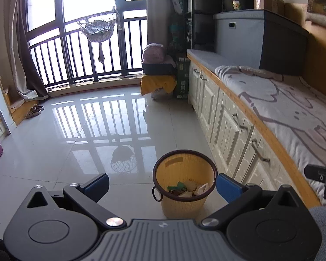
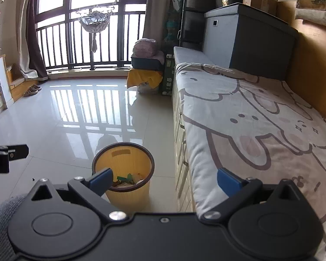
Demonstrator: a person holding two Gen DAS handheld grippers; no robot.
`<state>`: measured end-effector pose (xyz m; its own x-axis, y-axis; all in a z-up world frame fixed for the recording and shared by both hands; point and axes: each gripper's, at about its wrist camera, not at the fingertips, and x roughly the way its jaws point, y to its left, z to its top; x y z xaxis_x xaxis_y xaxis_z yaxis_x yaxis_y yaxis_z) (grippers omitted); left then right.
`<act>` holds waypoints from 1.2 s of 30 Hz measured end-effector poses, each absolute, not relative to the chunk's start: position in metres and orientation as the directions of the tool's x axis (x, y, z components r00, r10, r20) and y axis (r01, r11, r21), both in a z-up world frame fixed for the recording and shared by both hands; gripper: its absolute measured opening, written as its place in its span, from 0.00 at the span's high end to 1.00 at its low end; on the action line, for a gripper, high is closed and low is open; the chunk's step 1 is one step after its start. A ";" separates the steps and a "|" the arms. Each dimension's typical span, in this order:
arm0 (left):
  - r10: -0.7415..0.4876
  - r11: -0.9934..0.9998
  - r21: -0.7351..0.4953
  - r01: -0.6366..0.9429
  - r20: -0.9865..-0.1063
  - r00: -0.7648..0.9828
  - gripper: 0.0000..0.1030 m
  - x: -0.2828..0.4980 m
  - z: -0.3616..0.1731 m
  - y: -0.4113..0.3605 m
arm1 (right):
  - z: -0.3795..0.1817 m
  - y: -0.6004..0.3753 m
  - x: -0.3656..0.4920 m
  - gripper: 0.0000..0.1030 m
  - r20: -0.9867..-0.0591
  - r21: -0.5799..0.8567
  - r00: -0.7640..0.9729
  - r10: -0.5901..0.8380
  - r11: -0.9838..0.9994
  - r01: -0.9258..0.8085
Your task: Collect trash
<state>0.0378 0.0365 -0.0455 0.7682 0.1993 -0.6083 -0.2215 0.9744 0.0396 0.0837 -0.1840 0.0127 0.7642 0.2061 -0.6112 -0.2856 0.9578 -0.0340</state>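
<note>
A yellow wastebasket (image 1: 182, 204) with a dark rim stands on the tiled floor beside the cabinet bench, and green and white scraps of trash (image 1: 188, 188) lie in its bottom. My left gripper (image 1: 163, 187) hangs above and in front of it, open, with nothing between its blue-padded fingers. In the right wrist view the same wastebasket (image 2: 128, 192) sits lower left, trash (image 2: 128, 179) inside. My right gripper (image 2: 164, 181) is open and holds nothing; its left finger overlaps the basket's rim and its right finger hangs over the mattress edge.
White cabinet doors (image 1: 228, 126) with metal handles run under a bench covered by a cartoon-print blanket (image 2: 260, 130). A grey storage box (image 1: 250, 34) stands at the far end. A yellow-draped pile (image 1: 157, 80) stands by the balcony railing (image 1: 80, 54). Slippers (image 1: 34, 111) lie far left. Glossy floor (image 1: 87, 134) stretches ahead.
</note>
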 end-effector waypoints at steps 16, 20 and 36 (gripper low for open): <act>0.170 0.980 0.029 -0.196 -0.633 0.755 0.00 0.037 -0.055 0.037 | 0.004 -0.190 0.079 0.00 -0.601 0.001 0.780 0.174 0.976 -0.217; 0.165 0.980 0.018 -0.199 -0.637 0.753 0.00 0.037 -0.056 0.038 | 0.004 -0.190 0.079 0.00 -0.599 0.000 0.782 0.175 0.976 -0.218; 0.162 0.982 0.026 -0.188 -0.636 0.754 0.00 0.038 -0.057 0.035 | 0.004 -0.191 0.075 0.00 -0.588 0.002 0.791 0.170 0.978 -0.208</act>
